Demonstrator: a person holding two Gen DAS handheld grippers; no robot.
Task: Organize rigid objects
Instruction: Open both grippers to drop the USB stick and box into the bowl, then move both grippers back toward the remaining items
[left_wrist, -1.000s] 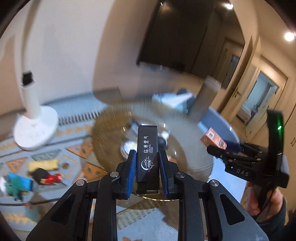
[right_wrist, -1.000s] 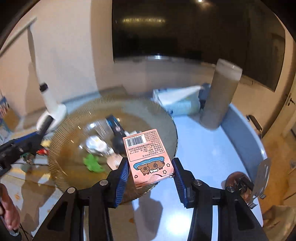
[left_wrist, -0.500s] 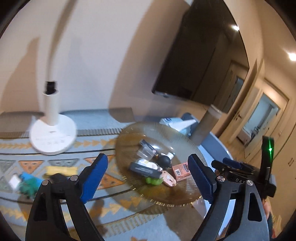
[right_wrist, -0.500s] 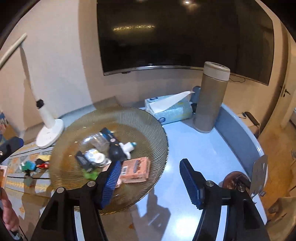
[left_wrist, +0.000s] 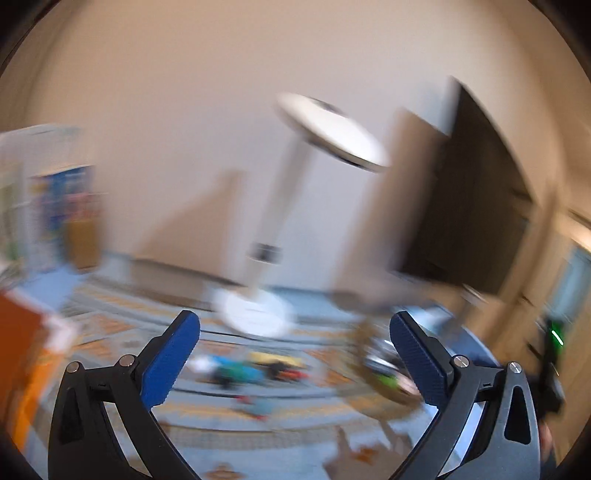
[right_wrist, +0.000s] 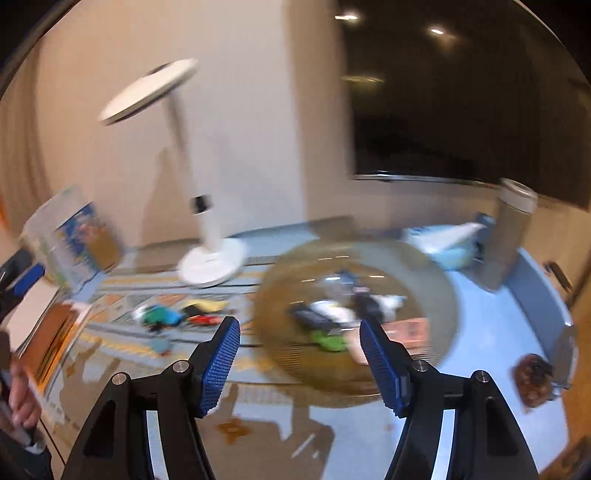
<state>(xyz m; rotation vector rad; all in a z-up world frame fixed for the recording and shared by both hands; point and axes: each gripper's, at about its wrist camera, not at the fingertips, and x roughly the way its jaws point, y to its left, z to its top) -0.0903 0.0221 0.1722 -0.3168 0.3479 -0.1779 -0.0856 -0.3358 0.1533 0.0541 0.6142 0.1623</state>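
Here, in the left wrist view, the left gripper (left_wrist: 293, 354) is seen with its blue pads spread wide apart, and nothing is held between them. The picture is strongly blurred. Beyond the pads, small coloured toys (left_wrist: 255, 369) are lying loose on the patterned mat (left_wrist: 122, 328), near the base of a white lamp (left_wrist: 255, 312). Only an edge of the glass bowl (left_wrist: 388, 373) is seen at the right.

In the right wrist view, the right gripper (right_wrist: 299, 354) is also opened, with an empty gap between its pads. The glass bowl (right_wrist: 439, 295) is standing on the blue table (right_wrist: 495, 332), and several rigid objects are already lying inside, among them a pink box (right_wrist: 410, 326). The coloured toys (right_wrist: 173, 317) are left outside, on the mat to the left of the bowl.

It is judged that a next toy should be fetched. The motion should be slowed before the pads are lowered, so that one toy is centred between them and its neighbours are not pushed.
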